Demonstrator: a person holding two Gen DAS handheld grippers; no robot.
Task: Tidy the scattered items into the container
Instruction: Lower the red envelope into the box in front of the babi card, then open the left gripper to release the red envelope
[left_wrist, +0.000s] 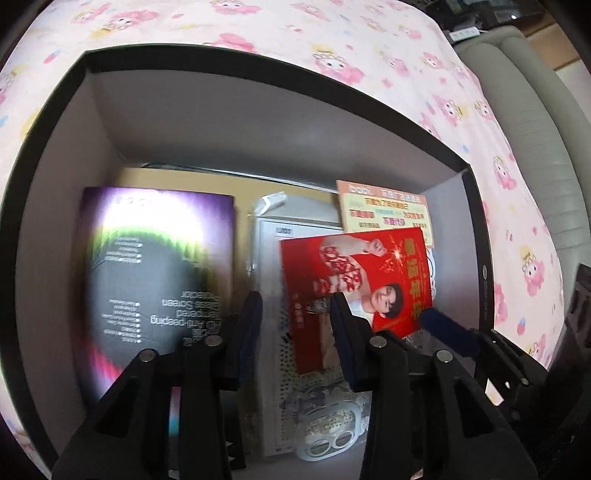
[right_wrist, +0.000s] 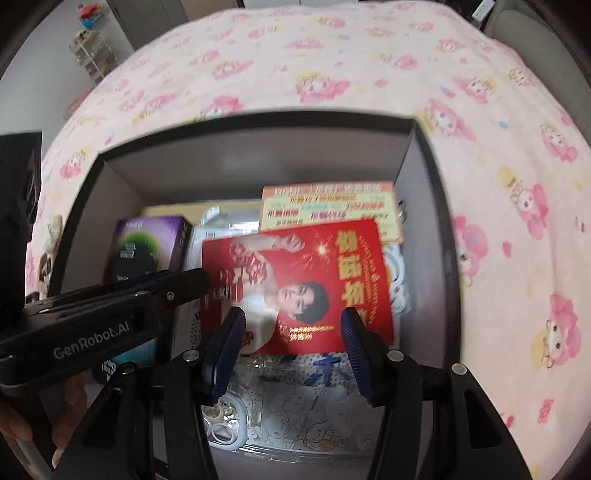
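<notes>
A black container (left_wrist: 258, 74) with grey inner walls sits on the pink bedsheet. Inside lie a purple screen-protector box (left_wrist: 155, 266), a white package (left_wrist: 269, 258), an orange card (left_wrist: 384, 210) and a red card (left_wrist: 369, 273) with a person's photo, resting tilted on top. My left gripper (left_wrist: 295, 321) hovers open over the white package and the red card's left edge; no pad presses on either. My right gripper (right_wrist: 291, 332) stands open above the red card (right_wrist: 295, 280), which is wider than the gap. The left gripper (right_wrist: 195, 282) shows side-on at the card's left edge.
Sticker sheets (right_wrist: 306, 406) and a clear case of small rings (right_wrist: 221, 413) lie at the container's near end. Pink cartoon-print bedsheet (right_wrist: 332, 74) surrounds the container. A grey padded surface (left_wrist: 535, 122) borders the bed on the right. A hand (right_wrist: 14, 424) holds the left gripper.
</notes>
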